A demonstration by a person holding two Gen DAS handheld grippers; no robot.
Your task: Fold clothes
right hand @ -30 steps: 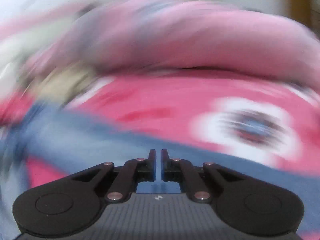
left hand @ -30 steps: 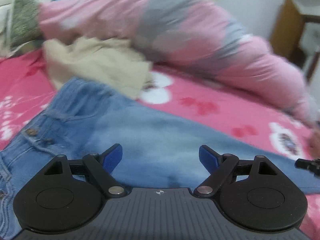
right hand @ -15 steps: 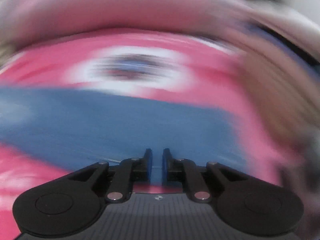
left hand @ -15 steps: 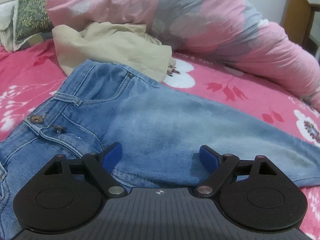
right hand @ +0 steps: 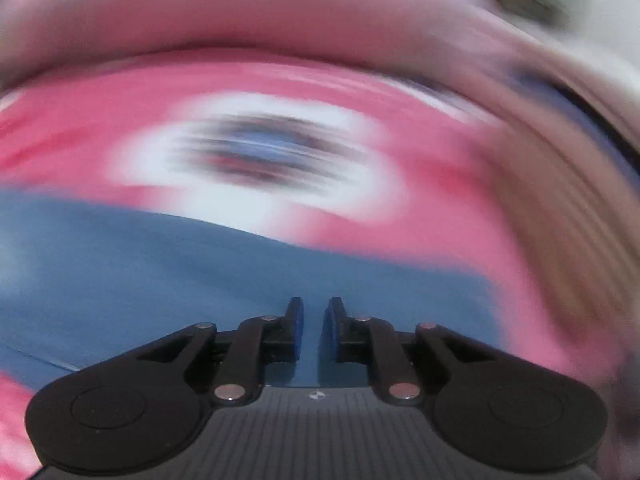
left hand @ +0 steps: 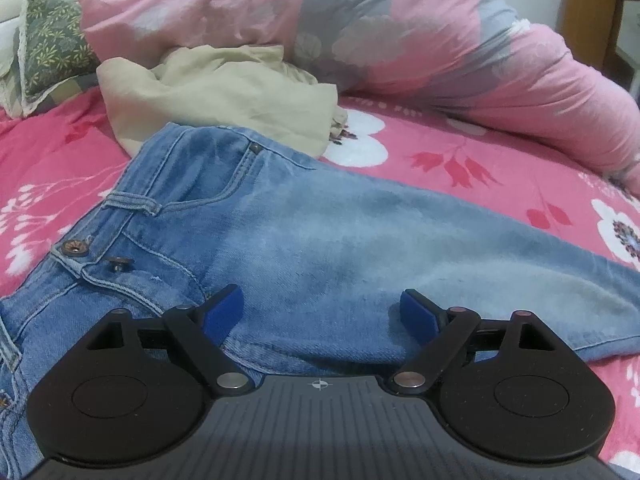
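Observation:
A pair of light blue jeans [left hand: 304, 240] lies flat on the pink flowered bed sheet [left hand: 472, 160], waistband at the left, one leg running to the right. My left gripper [left hand: 322, 312] is open and empty, low over the thigh of the jeans. In the right wrist view, which is blurred by motion, my right gripper [right hand: 314, 324] has its blue pads nearly together with a narrow gap, over blue denim [right hand: 200, 272]. I cannot tell whether any cloth sits between its pads.
A crumpled beige garment [left hand: 224, 92] lies just behind the jeans' waistband. A rolled pink and grey quilt [left hand: 400, 40] runs along the back. A green patterned pillow [left hand: 48, 40] is at the far left. Wooden furniture [left hand: 588, 12] stands at the far right.
My left gripper has come closer to the jeans and settled, still open. The right gripper's pads have parted slightly while it sweeps along the jeans leg.

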